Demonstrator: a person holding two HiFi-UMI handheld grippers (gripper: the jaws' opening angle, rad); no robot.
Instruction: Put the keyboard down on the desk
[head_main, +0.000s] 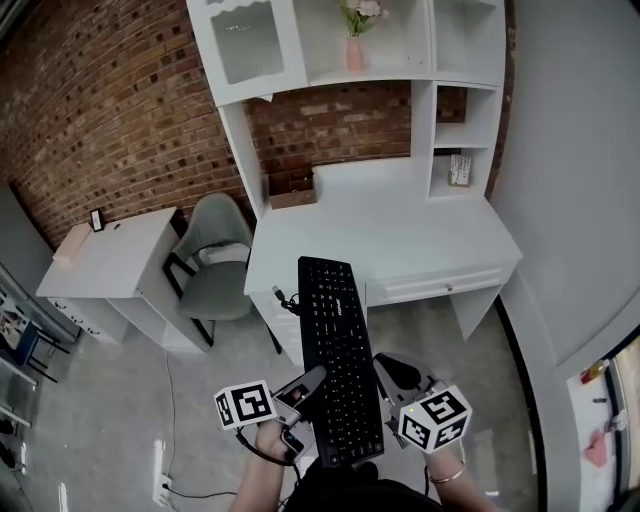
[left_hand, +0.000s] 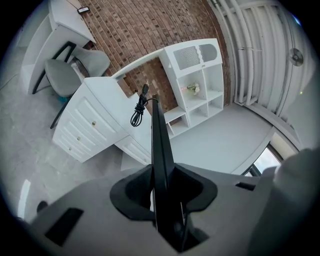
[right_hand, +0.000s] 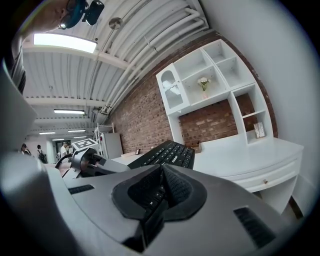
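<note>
Keyboard (head_main: 338, 360), black, long and slim, trails a bundled cable (head_main: 283, 297).

A brick wall (head_main: 110, 110) fills the far left. A grey-green chair (head_main: 218, 262) stands beside a small white table (head_main: 110, 262) at the left. A pink vase of flowers (head_main: 356, 50) sits on a high white shelf (head_main: 400, 68), with a brown box (head_main: 292, 190) lower down. A white power strip (head_main: 160, 487) lies on the near-left floor (head_main: 100, 420).

Observed black full-size keyboard (head_main: 338, 350) held aloft, keys up, lengthwise. Far short end over front edge of white desk (head_main: 400, 225), not resting on it. Coiled cable (head_main: 285, 297) dangling off far left corner.
</note>
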